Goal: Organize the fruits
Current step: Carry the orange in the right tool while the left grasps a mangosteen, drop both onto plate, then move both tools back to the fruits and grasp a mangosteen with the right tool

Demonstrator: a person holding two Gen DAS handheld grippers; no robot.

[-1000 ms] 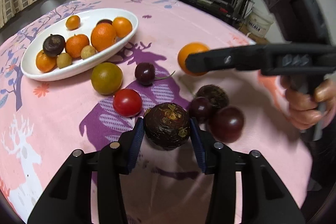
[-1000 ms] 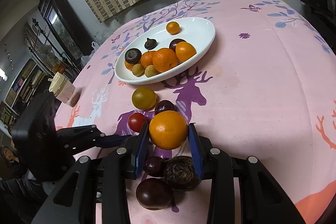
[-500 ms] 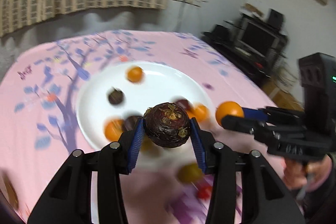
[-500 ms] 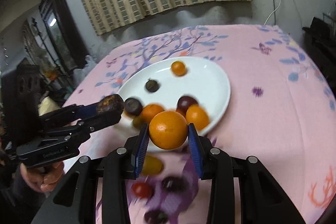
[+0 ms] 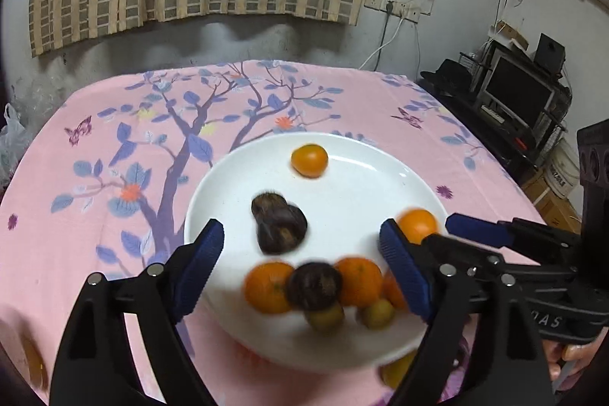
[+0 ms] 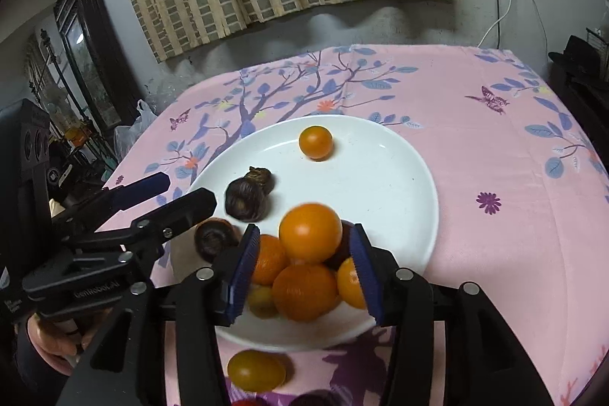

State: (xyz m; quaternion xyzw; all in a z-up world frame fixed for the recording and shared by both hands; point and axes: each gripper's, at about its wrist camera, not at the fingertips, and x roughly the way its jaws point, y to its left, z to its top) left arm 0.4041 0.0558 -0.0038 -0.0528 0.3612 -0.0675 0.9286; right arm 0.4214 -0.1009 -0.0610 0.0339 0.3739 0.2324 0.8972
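A white plate (image 5: pixel 361 185) (image 6: pixel 373 170) on the pink cloth holds several oranges, small yellow-green fruits and dark fruits. My left gripper (image 5: pixel 304 265) (image 6: pixel 186 191) hangs over the plate's near left, jaws opening wide. The dark brown fruit (image 5: pixel 279 231) (image 6: pixel 245 202) lies blurred on the plate, free of the pads, against another dark fruit (image 5: pixel 266 206). My right gripper (image 6: pixel 304 271) (image 5: pixel 441 231) is over the heap of oranges with its jaws opening. An orange (image 6: pixel 310 233) (image 5: pixel 416 225) sits between them with a gap to each pad. A small orange (image 5: pixel 309 160) (image 6: pixel 315 142) lies alone at the plate's far side.
A yellow-green fruit (image 6: pixel 255 370) (image 5: pixel 396 371) lies on the cloth just in front of the plate, with more dark fruit (image 6: pixel 312 400) at the view's bottom edge. A hand (image 6: pixel 57 341) holds the left gripper's handle. A monitor stand (image 5: pixel 517 97) is beyond the table's right edge.
Both grippers travelled from the loose fruit to above the plate. The left jaws opened and the dark brown fruit dropped onto the plate. The right jaws parted from the orange.
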